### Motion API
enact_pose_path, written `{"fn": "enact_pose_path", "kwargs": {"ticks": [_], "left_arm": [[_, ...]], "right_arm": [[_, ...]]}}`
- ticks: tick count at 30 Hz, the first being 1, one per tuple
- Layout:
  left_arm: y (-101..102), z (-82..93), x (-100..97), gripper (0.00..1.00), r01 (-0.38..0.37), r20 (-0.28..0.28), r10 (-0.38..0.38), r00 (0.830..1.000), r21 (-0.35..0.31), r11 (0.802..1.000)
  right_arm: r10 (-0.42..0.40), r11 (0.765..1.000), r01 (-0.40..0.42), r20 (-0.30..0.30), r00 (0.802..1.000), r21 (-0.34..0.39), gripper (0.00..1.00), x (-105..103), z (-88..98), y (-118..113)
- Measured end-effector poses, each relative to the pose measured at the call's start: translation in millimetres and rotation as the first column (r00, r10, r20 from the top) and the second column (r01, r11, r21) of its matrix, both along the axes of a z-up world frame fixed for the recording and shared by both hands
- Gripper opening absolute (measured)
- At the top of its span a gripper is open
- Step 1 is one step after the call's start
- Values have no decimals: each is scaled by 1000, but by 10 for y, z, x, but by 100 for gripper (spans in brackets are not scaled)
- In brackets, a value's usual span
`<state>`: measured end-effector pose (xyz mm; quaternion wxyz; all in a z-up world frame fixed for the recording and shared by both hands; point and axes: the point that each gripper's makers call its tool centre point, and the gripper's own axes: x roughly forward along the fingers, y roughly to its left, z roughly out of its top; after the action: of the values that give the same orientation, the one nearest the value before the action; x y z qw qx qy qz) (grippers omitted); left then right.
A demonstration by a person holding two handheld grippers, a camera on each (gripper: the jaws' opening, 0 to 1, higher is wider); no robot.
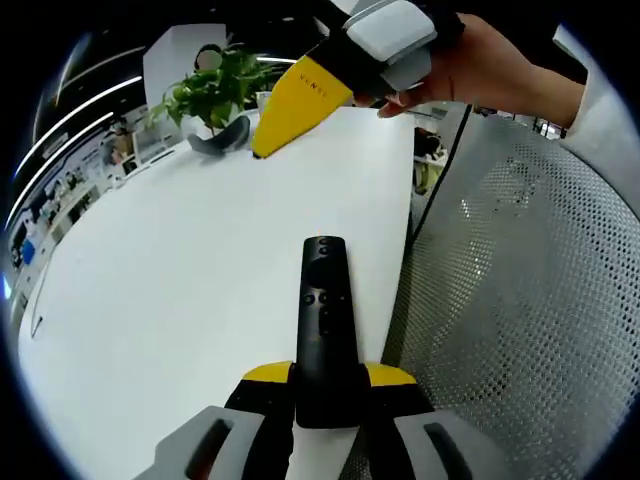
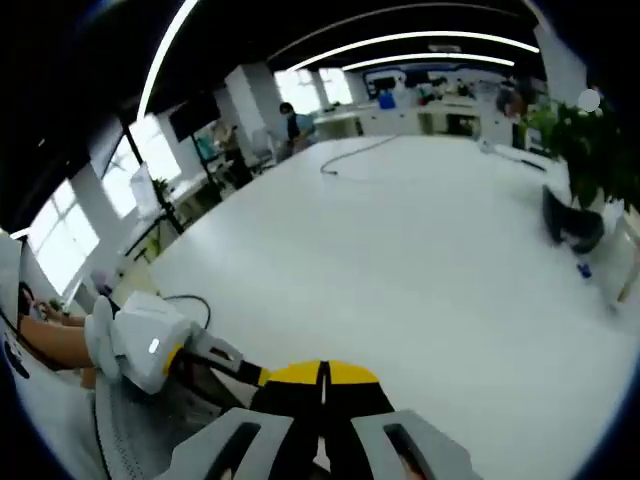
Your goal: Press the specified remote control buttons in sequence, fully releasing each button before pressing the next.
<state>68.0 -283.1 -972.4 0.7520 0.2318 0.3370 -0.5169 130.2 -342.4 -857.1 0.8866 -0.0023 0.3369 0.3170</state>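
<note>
The left tool (image 1: pixel 328 385) pinches the near end of a black remote control (image 1: pixel 324 310), which juts out over the edge of a white table (image 1: pixel 180 270), its buttons facing up. Beyond the remote, the right tool (image 1: pixel 290 108) hangs above the table with its yellow tips pressed together, gripped by a hand (image 1: pixel 470 62). A potted plant (image 1: pixel 213 95) stands at the table's far end, behind that tool. In the right gripper view, the right tool (image 2: pixel 322 385) shows its yellow tips meeting over the table (image 2: pixel 400 260).
</note>
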Motion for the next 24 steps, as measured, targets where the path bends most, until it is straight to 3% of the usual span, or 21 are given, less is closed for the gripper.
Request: {"fn": "enact_pose_path", "kwargs": {"ticks": [3, 6, 9, 11, 14, 18, 21, 24], "left_arm": [[2, -6, 1, 25, 5, 2, -5, 1000, -4, 1000], [-1, -5, 2, 25, 5, 2, -5, 1000, -6, 1000], [-1, -7, 4, 25, 0, 2, 0, 1000, -5, 1000], [-1, -8, 3, 25, -3, 4, 3, 1000, -4, 1000], [1, -7, 4, 24, -3, 5, 3, 1000, -5, 1000], [1, -5, 2, 24, -10, 1, 10, 1000, -9, 1000], [1, -6, 4, 24, -10, 3, 10, 1000, -10, 1000], [0, -6, 4, 24, -7, 4, 7, 1000, -12, 1000]], "right_arm": [[-83, 996, 85, 96, 992, -10, 0, 47, 161, -254], [-149, 987, 139, 142, 979, 77, 0, 57, 346, -381], [-217, 976, 206, 203, 955, 75, 0, 85, 406, -571], [-261, 965, 251, 202, 944, 76, 5, 90, 394, -670], [-291, 956, 277, 214, 932, 93, 13, 74, 397, -755], [-302, 953, 296, 331, 894, 71, 30, 103, 494, -834], [-292, 951, 309, 396, 870, 23, 40, 159, 521, -908], [-255, 950, 306, 421, 870, -58, 43, 196, 440, -988]]}}
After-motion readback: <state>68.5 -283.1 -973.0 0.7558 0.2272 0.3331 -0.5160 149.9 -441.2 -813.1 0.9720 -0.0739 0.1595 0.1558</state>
